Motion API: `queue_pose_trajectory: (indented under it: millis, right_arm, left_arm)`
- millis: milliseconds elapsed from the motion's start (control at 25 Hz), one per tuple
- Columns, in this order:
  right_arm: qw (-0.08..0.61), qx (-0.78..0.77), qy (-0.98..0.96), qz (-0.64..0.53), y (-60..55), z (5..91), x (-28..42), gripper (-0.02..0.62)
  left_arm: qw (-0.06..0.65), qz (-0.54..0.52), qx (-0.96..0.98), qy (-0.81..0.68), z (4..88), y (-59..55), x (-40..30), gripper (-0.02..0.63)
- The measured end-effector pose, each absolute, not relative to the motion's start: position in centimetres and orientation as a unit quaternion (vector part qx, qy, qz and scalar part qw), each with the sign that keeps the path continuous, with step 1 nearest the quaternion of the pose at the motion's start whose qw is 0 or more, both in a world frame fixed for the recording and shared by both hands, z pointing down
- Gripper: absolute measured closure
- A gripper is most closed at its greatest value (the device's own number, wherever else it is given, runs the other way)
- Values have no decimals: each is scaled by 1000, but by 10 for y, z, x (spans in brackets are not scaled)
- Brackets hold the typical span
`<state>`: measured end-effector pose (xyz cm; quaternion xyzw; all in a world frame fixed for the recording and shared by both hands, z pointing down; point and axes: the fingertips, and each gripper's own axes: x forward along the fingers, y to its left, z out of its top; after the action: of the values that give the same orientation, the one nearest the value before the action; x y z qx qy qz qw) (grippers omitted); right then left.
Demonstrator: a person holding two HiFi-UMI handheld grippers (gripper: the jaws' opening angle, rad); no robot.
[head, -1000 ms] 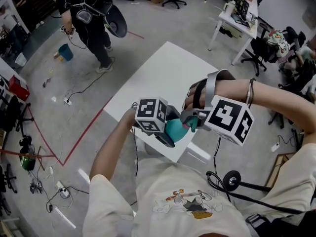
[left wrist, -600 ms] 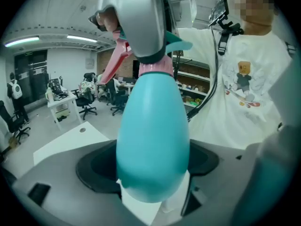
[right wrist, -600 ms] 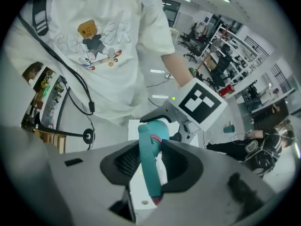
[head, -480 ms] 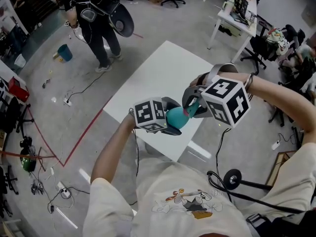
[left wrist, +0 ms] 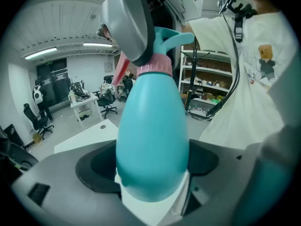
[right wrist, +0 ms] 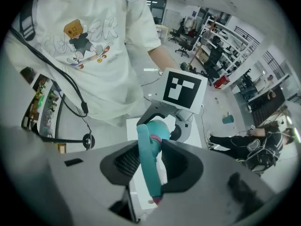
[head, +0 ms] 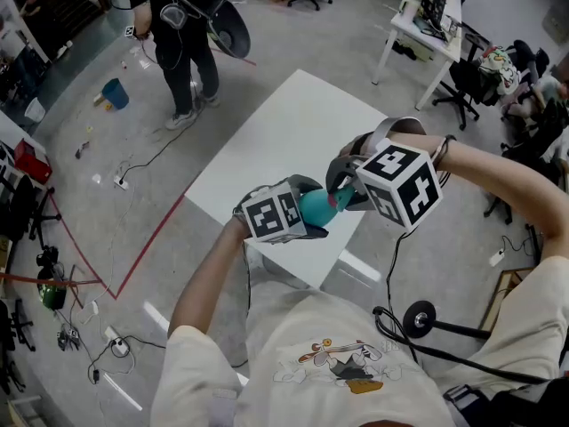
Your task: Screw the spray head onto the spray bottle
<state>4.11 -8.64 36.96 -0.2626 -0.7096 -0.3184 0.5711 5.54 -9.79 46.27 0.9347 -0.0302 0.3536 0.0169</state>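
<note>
**Spray bottle [left wrist: 150, 140] braced in the air, spray head [right wrist: 146, 149] at its neck**

My left gripper [head: 302, 223] is clamped round the bottle's belly, holding it above the table's [head: 284, 132] near edge so that it cannot spin. My right gripper [head: 345, 192] grips the spray head in line with the neck, so a twist should run the pink collar [left wrist: 154, 68] down.

I wear a cream short-sleeved T-shirt [head: 293, 336] with a cartoon skater print [head: 342, 363], and a black corded disc [head: 417, 320] hangs over it. My left tongs [head: 308, 212] and right tongs [head: 345, 194] are grey. Each carries a white cube with black square markers.
</note>
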Motion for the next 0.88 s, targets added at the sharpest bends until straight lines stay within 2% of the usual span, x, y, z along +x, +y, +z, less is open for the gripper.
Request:
queue_pose_trajectory:
  millis: [200,520,680,720,840,880]
  right_arm:
    - [587,-267,-679,-351,-87,391,42,469]
    - [616,-264,-666,-328,-95,424,66,469]
    - [646,-248,-654,-307,-114,454,72,469]
    - [652,-247,-650,-301,-117,464,75,469]
    - [672,-247,-637,-285,-125,492,80,469]
    - [678,-246,-632,-281,-129,502,79,469]
  left_arm:
    - [14,346,936,-66,481,-100,53,189]
    - [59,316,941,-101,505,-93,30,189]
    - [56,303,938,-157,507,-102,16,198]
    - [56,296,939,-166,507,-104,15,254]
    - [59,277,937,-204,502,-112,11,475]
    - [59,272,935,-219,499,-115,8,514]
